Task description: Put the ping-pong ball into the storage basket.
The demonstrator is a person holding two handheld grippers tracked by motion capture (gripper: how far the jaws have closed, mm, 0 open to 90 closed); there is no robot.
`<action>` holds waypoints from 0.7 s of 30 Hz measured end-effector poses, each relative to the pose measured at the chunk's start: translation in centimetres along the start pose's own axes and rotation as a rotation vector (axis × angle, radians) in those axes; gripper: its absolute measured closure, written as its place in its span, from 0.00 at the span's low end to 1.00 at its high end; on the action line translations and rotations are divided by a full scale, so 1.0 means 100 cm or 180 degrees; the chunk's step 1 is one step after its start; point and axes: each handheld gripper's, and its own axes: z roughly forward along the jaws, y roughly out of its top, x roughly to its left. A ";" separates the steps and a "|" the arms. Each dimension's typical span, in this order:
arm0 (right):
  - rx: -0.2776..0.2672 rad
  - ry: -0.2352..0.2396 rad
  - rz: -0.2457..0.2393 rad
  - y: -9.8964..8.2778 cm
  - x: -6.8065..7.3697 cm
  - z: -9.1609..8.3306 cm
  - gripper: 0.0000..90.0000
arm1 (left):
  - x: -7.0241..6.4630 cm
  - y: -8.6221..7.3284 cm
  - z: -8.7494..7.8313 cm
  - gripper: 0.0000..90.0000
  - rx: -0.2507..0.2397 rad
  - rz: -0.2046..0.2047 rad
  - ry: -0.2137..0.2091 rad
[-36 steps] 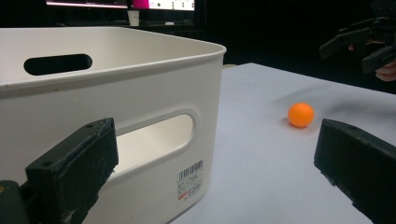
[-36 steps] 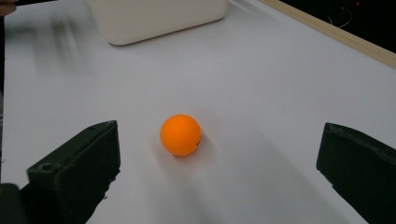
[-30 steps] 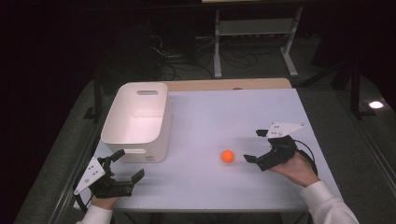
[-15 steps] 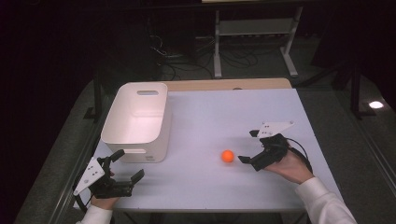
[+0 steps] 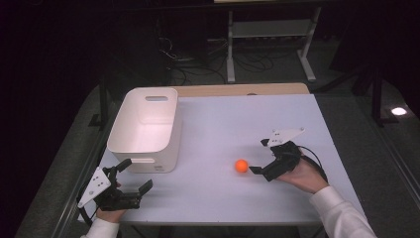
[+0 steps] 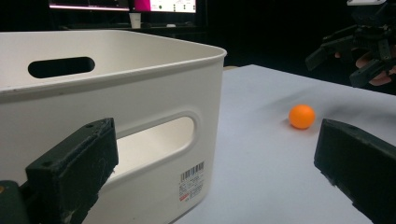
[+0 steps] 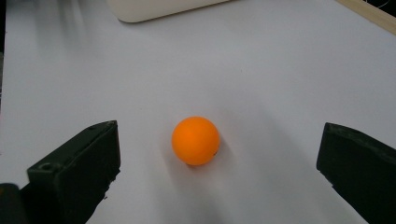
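A small orange ball [image 5: 241, 166] rests on the white table [image 5: 237, 119], right of centre. My right gripper [image 5: 258, 156] is open just to the ball's right, its jaws pointing at it. In the right gripper view the ball [image 7: 195, 140] lies on the table between and slightly beyond the two spread jaws of the right gripper [image 7: 218, 161], which touch nothing. My left gripper [image 5: 135, 174] is open and empty near the front left edge, in front of a white bin [image 5: 143, 148]. In the left gripper view I see the bin's handle wall [image 6: 140, 93], the ball [image 6: 301, 116] and the right gripper [image 6: 336, 65] farther off.
The bin is empty, with handle slots and a barcode label [image 6: 192, 179] on its near wall. A wooden strip [image 5: 237, 89] runs along the table's far edge. Beyond it stand a metal stand [image 5: 270, 34] and floor cables in the dark.
My right gripper has moved left and down toward the ball, and its jaws now flank it. The ball, the bin and my left gripper have stayed in place.
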 end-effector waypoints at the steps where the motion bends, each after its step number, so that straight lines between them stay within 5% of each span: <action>1: 0.0012 0.0012 -0.0002 0.000 0.000 0.001 0.00 | 0.000 0.000 0.000 0.00 -0.0002 -0.0004 -0.0001; 21: 0.0219 0.0169 -0.0071 0.005 0.007 0.024 0.00 | 0.000 0.000 0.000 0.00 -0.0016 0.0000 -0.0001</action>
